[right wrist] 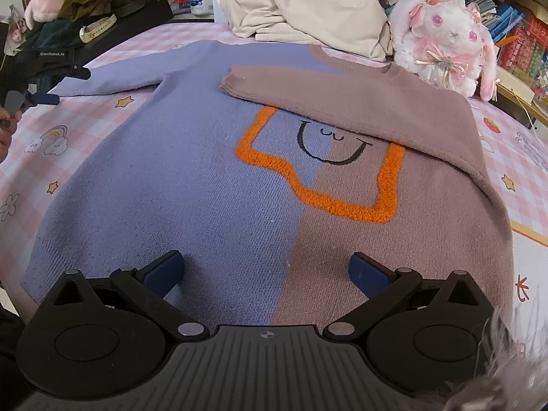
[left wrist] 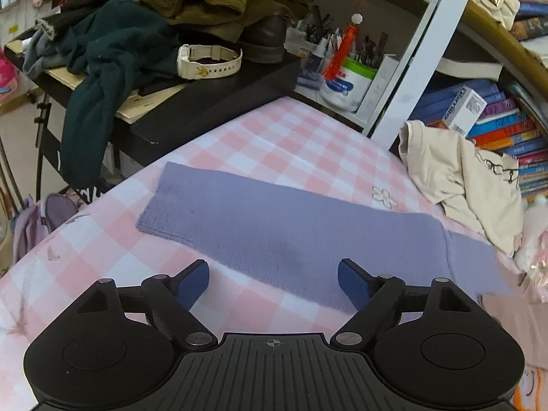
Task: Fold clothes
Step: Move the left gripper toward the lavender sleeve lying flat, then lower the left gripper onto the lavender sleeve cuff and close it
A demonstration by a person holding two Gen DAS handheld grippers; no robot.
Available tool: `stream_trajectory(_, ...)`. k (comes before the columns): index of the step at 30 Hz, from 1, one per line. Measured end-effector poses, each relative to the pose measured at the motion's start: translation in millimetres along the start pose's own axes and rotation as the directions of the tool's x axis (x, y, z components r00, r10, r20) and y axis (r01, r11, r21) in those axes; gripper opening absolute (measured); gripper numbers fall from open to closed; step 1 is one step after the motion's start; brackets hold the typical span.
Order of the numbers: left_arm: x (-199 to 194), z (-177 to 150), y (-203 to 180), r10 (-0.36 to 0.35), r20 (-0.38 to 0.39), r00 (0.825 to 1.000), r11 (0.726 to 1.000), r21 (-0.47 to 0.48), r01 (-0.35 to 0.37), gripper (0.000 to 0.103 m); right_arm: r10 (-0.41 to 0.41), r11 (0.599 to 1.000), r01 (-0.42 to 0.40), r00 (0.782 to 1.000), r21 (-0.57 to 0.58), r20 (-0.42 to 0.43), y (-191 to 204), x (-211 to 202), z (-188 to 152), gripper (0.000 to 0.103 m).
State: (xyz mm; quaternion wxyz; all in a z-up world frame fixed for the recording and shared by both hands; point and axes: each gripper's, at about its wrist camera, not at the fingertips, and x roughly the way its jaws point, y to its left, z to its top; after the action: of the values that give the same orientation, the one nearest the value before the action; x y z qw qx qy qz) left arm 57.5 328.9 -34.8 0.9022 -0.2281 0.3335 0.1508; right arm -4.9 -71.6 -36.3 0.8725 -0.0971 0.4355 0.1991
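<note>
So, one sleeve folded, one left.
Left of the sweater [right wrist: 212,178], your left gripper [left wrist: 273,282] hovered, tongs apart, over the flat lilac sleeve [left wrist: 274,229]; your right gripper [right wrist: 265,274], likewise apart, waited at the hem, probably freeing the left to fold.

My room is evenly lit by soft indoor light with no glare. My left gripper [left wrist: 274,282] throws a faint dark patch on the sleeve [left wrist: 294,226] just beyond it. Both fisheye views bow straight lines near the edges. Below the sweater [right wrist: 219,185], at the right view's lower right corner, grey fluff [right wrist: 503,376] is blurred.
</note>
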Motion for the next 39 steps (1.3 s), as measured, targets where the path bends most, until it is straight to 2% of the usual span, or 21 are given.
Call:
stream_trajectory(1,-1,2,4,0.020,0.010,1.000,1.000,-0.022,-0.020,0.068,0.001,1.000,-0.001,1.000,-0.001,0.000,0,0,0,0.103)
stream_trajectory(2,-3,4,9,0.043,0.021,0.999,0.998,-0.049,-0.042,0.065,0.001,1.000,-0.001,1.000,-0.002,0.000,0,0,0,0.103)
stream_trajectory(4,-7,8,19,0.090,0.040,0.995,0.991,-0.101,-0.086,0.064,0.003,1.000,-0.003,1.000,-0.004,0.000,0,0,0,0.103)
stream_trajectory(8,-7,15,41,0.112,0.052,0.992,0.988,-0.117,-0.105,0.064,0.010,1.000,-0.010,1.000,-0.012,0.001,0,-1,-1,0.103)
stream_trajectory(12,-2,19,48,0.108,0.064,0.992,0.990,-0.100,-0.101,0.064,0.012,1.000,-0.012,1.000,-0.015,-0.005,-1,0,0,0.103)
stream_trajectory(16,2,21,50,0.098,0.084,0.992,0.988,-0.126,-0.087,0.064,0.013,1.000,-0.013,1.000,-0.017,-0.009,-1,0,1,0.103)
stream_trajectory(19,4,22,53,0.056,0.095,0.994,0.982,-0.184,-0.038,0.064,0.014,1.000,-0.014,1.000,-0.017,-0.007,-1,0,0,0.103)
stream_trajectory(21,7,22,54,-0.025,0.093,0.995,0.973,-0.227,0.045,0.063,0.015,1.000,-0.015,1.000,-0.017,-0.006,-1,0,0,0.103)
stream_trajectory(24,15,21,48,-0.105,0.087,0.991,0.958,-0.259,0.125,0.062,0.016,1.000,-0.016,1.000,-0.018,-0.006,-1,0,0,0.103)
stream_trajectory(29,23,22,36,-0.146,0.077,0.986,0.956,-0.244,0.161,0.062,0.016,1.000,-0.016,1.000,-0.018,-0.005,-1,0,0,0.103)
stream_trajectory(32,25,24,39,-0.163,0.066,0.984,0.939,-0.297,0.175,0.062,0.016,1.000,-0.016,1.000,-0.018,-0.004,-1,0,0,0.103)
stream_trajectory(35,31,21,35,-0.259,0.031,0.966,0.899,-0.357,0.252,0.062,0.015,1.000,-0.015,1.000,-0.017,-0.002,-1,0,0,0.103)
stream_trajectory(39,31,19,15,-0.231,0.019,0.973,0.936,-0.268,0.228,0.061,0.013,1.000,-0.013,1.000,-0.013,-0.003,0,0,0,0.103)
